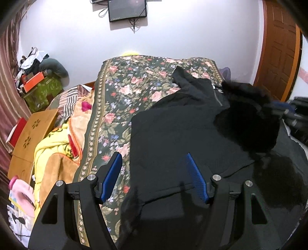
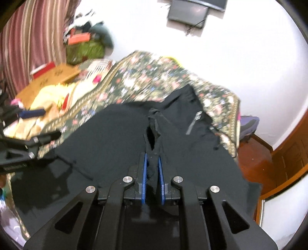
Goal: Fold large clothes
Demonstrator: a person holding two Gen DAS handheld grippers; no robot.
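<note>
A large black zip garment [image 1: 184, 123] lies spread on the floral bedspread [image 1: 123, 96]. My left gripper [image 1: 154, 163] is open and empty, hovering over the garment's near left edge. My right gripper [image 2: 153, 165] is shut on a bunched fold of the black garment [image 2: 119, 130] and lifts it off the bed. The right gripper appears blurred at the right edge of the left wrist view [image 1: 284, 109], holding up a dark bundle of cloth. The left gripper shows at the left edge of the right wrist view [image 2: 36, 125].
Yellow and patterned blankets [image 1: 55, 152] are piled left of the bedspread, with a low wooden table [image 1: 32, 132] beyond. A cluttered green box [image 1: 42, 90] stands by the striped curtain. A wooden door [image 1: 279, 50] is at the right; a monitor [image 1: 127, 9] hangs on the wall.
</note>
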